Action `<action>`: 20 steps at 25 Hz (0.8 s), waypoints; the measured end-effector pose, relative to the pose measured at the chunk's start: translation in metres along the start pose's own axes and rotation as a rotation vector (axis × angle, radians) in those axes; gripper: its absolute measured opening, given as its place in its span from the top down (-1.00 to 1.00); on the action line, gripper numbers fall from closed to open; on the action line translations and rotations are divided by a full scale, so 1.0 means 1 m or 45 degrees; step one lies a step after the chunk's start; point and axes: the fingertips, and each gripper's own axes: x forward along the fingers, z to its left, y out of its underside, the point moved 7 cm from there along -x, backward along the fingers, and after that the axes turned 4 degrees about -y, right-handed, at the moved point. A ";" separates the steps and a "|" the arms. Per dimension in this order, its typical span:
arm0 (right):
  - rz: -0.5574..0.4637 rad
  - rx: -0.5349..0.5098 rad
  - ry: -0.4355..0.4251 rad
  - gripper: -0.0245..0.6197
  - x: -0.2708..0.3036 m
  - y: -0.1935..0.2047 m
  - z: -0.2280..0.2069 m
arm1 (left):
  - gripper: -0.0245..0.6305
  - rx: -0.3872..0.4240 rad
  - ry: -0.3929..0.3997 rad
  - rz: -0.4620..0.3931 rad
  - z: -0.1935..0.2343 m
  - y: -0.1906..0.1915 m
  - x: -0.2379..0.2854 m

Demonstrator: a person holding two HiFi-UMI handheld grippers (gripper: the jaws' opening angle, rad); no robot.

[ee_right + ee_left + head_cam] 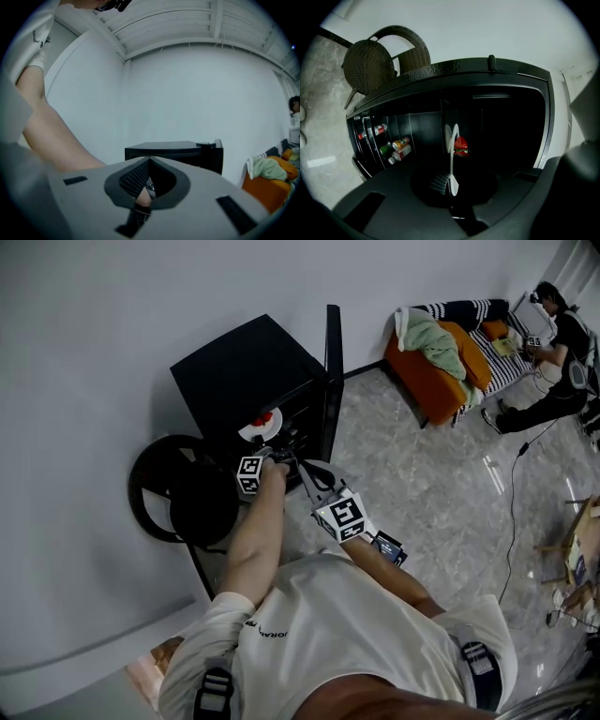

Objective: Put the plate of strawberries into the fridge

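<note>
Plate (451, 161) of strawberries (461, 145) at the open fridge (246, 371).
Left hand-held gripper (452, 187) clamps the plate's rim, strawberries just ahead of it; right hand-held gripper (145, 185) has its jaws together.

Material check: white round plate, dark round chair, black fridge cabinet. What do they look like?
White round plate: glazed ceramic or hard plastic; thin, smooth, glossy rim, can't tell which.
Dark round chair: woven rattan or wicker-look synthetic; weave texture shows, matte.
Black fridge cabinet: probably painted metal or plastic; smooth flat top, dull sheen.
</note>
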 end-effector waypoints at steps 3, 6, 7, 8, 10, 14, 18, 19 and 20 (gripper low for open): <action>-0.003 -0.008 -0.008 0.89 0.001 -0.002 0.001 | 0.89 -0.002 -0.004 -0.006 -0.003 0.002 0.000; -0.003 -0.007 -0.012 0.89 0.000 0.000 0.003 | 0.89 -0.004 0.013 0.006 -0.004 0.003 0.000; -0.003 -0.006 -0.011 0.89 0.000 0.000 0.002 | 0.88 0.004 0.024 0.013 -0.003 0.003 0.001; -0.004 -0.007 -0.010 0.89 0.000 0.001 0.002 | 0.86 0.023 0.035 0.020 0.000 0.001 0.004; -0.010 -0.011 -0.006 0.89 0.000 0.000 0.002 | 0.77 0.073 0.042 0.032 0.007 -0.004 0.010; -0.007 -0.029 -0.016 0.89 0.001 -0.003 0.005 | 0.58 0.094 -0.010 0.062 0.001 -0.003 0.001; -0.021 -0.022 -0.023 0.89 0.005 -0.007 0.008 | 0.57 0.132 -0.042 0.081 0.005 -0.010 -0.004; -0.026 -0.022 -0.023 0.89 0.005 -0.007 0.008 | 0.57 0.135 -0.041 0.081 0.006 -0.012 -0.005; -0.029 -0.021 -0.023 0.89 0.005 -0.007 0.007 | 0.57 0.137 -0.037 0.081 0.008 -0.013 -0.006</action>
